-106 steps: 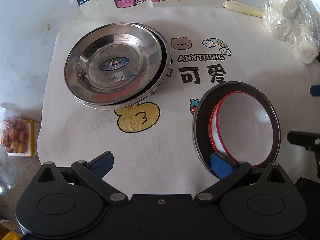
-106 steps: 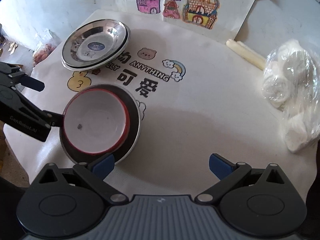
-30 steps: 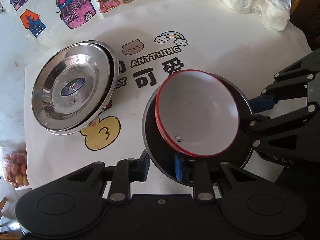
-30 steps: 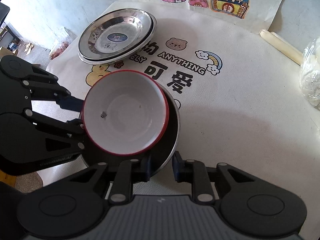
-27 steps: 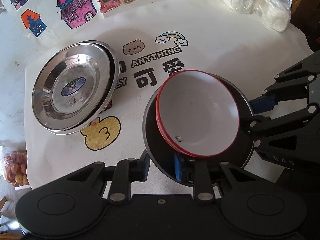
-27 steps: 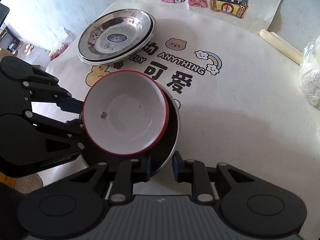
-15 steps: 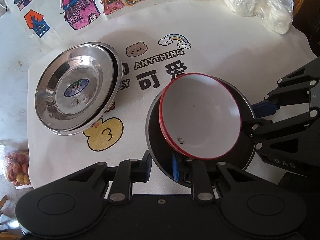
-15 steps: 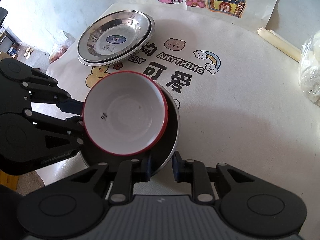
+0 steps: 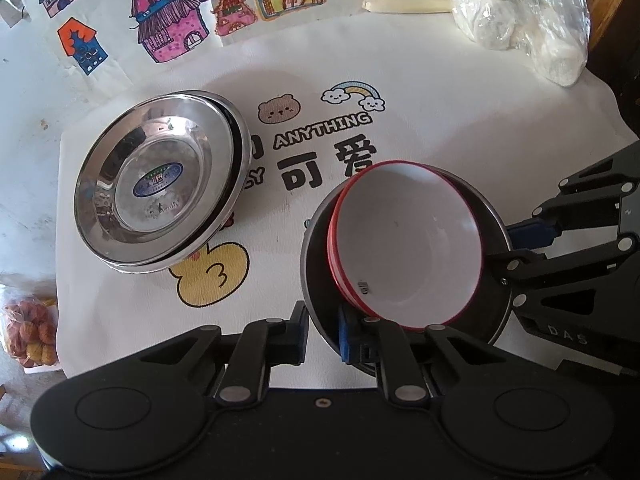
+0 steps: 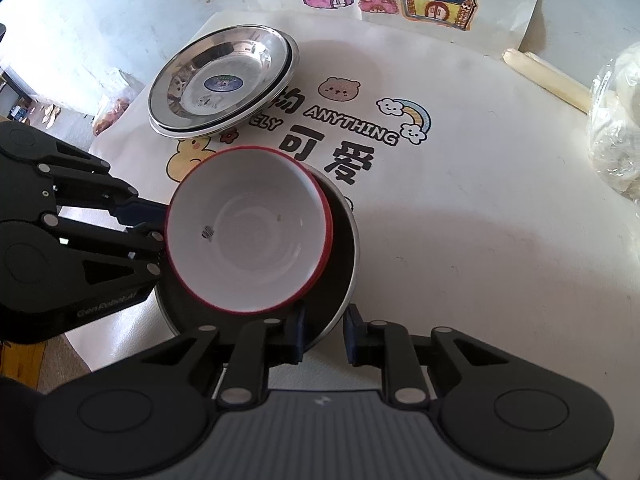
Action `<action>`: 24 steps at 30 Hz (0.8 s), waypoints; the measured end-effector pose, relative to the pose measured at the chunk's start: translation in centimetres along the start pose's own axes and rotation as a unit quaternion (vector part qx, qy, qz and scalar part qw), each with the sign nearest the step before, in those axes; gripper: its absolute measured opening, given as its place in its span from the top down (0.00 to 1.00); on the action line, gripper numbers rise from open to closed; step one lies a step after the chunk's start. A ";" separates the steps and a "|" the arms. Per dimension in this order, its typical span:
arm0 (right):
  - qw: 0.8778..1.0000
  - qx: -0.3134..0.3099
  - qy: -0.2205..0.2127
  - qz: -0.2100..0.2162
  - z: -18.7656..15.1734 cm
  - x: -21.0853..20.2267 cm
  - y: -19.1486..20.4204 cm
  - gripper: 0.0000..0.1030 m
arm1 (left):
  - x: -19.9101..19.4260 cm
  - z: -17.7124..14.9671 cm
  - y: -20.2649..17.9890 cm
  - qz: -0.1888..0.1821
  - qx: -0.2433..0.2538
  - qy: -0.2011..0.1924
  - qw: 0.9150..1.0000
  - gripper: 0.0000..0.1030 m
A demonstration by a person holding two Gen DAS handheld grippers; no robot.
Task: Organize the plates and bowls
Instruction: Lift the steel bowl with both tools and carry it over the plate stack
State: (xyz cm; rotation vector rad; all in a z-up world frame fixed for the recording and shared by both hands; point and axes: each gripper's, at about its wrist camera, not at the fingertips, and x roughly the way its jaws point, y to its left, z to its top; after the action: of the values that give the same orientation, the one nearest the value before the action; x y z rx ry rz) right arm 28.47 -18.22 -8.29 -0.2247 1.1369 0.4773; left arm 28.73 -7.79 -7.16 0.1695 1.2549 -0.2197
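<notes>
We hold the dark round metal pan (image 9: 404, 344) with both claws: left claw (image 9: 323, 330), just closing, and right claw (image 10: 324, 330) are clamped on its rim, near the surface's front edge; the red-rimmed white bowl (image 9: 404, 240) sits inside. Next, probably carry it level toward the stacked shiny steel plates (image 9: 160, 188)

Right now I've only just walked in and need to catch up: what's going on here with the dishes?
A person is tidying dishes with two handheld grippers. Both the left gripper and the right gripper are clamped on the rim of a dark metal bowl, from different sides. The left has just been closing on it. A red-rimmed white bowl sits tilted inside. Stacked steel plates rest apart on the printed cloth.
</notes>
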 end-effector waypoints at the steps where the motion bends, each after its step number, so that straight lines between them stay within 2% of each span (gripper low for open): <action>1: 1.000 0.001 -0.001 0.000 0.1 0.0 0.0 0.79 | 0.0 0.0 0.0 0.000 -0.001 -0.001 1.000 0.85; 24: 1.000 0.029 -0.009 -0.001 1.2 -0.8 -0.1 0.81 | -0.9 0.3 2.0 -0.016 -0.055 -0.025 0.998 0.89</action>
State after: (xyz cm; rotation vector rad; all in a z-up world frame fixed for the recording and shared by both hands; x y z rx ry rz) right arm 29.24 -17.99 -7.03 -0.1702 1.1322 0.4434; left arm 29.22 -5.87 -6.19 0.0479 1.2174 -0.1812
